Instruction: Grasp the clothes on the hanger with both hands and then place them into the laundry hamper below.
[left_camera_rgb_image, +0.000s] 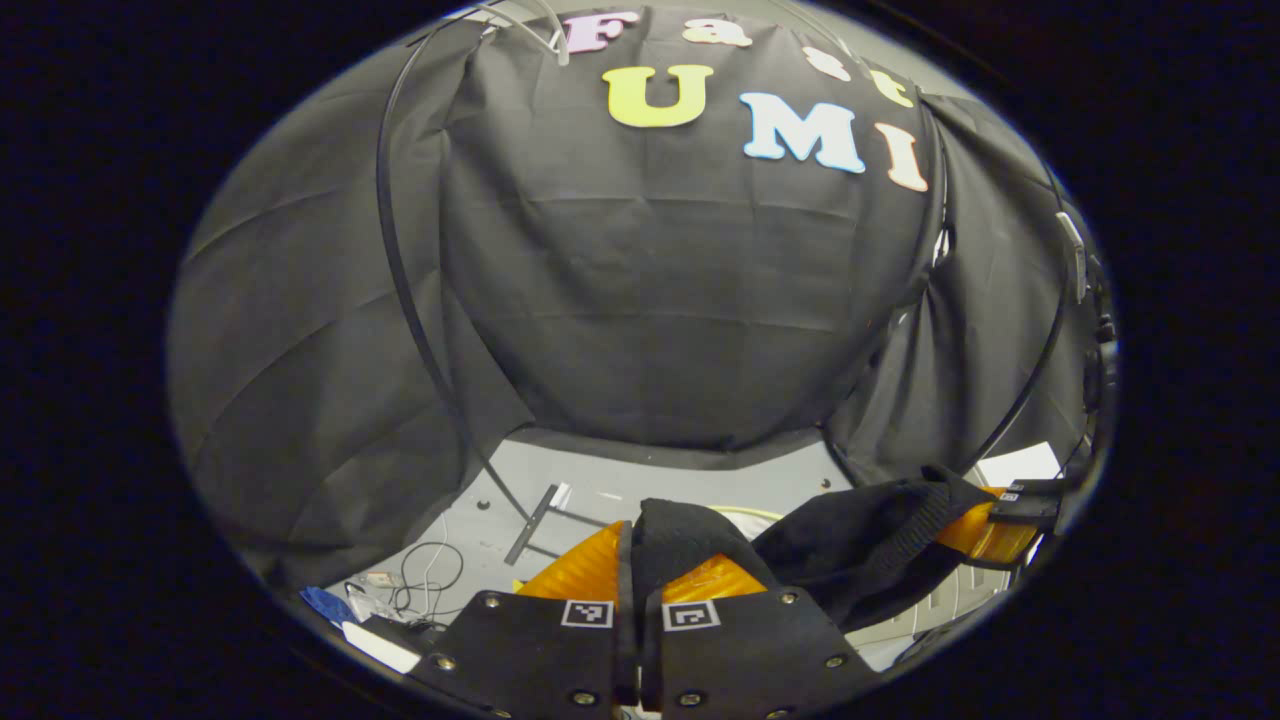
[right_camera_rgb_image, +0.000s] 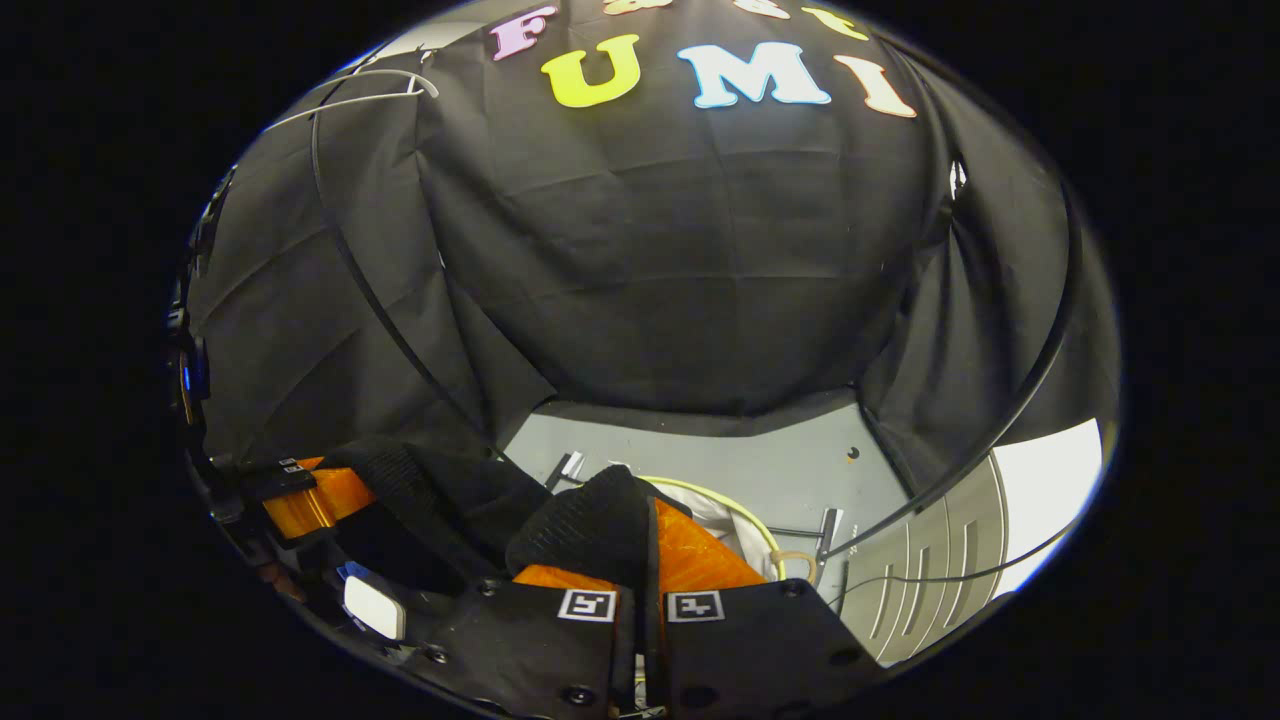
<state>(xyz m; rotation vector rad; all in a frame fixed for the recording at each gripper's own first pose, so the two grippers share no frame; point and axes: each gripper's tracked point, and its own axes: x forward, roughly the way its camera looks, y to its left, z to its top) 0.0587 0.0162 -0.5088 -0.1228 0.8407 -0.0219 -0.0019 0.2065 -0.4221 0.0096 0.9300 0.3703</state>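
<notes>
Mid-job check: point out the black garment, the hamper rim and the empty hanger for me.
black garment (left_camera_rgb_image: 860, 545): left gripper view, on the stretch between both grippers.
hamper rim (right_camera_rgb_image: 745, 512): right gripper view, on its pale curved edge.
hanger (right_camera_rgb_image: 350, 100): right gripper view, on its wire arm.

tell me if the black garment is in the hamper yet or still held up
Held up: the black garment hangs between the left gripper and right gripper, above the hamper.

A: Do we get any readable text, labels or numbers?

B: None. We see square black-and-white coded markers (left_camera_rgb_image: 587, 613) on the left gripper (left_camera_rgb_image: 636, 560), and a like pair (right_camera_rgb_image: 587, 605) on the right gripper (right_camera_rgb_image: 648, 545). Patterns, not characters.

A: Brands, signs?

B: We can't make out any.
</notes>
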